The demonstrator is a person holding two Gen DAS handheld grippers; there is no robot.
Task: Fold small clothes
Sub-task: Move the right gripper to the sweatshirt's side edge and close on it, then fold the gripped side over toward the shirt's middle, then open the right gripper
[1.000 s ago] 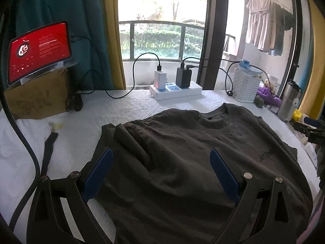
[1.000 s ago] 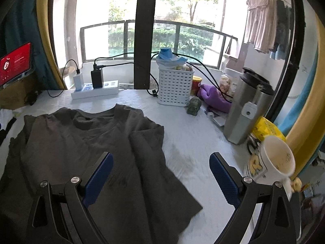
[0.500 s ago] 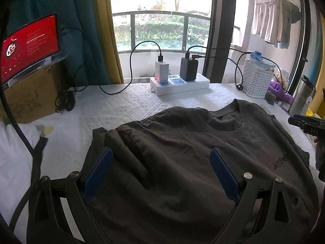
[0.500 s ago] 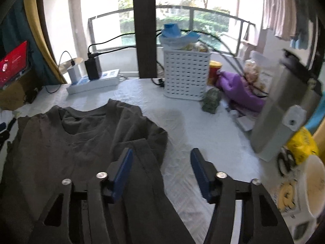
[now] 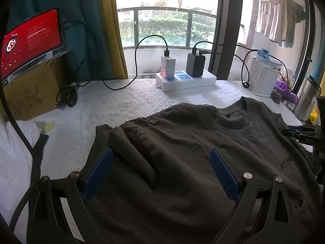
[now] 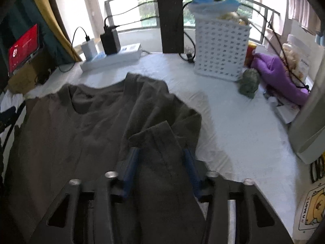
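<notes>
My right gripper [image 6: 160, 170] had just closed on the dark T-shirt [image 6: 81, 126] sleeve, left gripper [image 5: 160, 174] open above it; the bunched cloth risked slipping when lifted.

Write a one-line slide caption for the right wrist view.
Right gripper, jaws just closing, pinches the dark T-shirt's sleeve on the white tablecloth.

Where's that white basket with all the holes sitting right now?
The white basket sits at the back of the white-covered table by the window, right of the power strip and just left of a purple cloth.
</notes>
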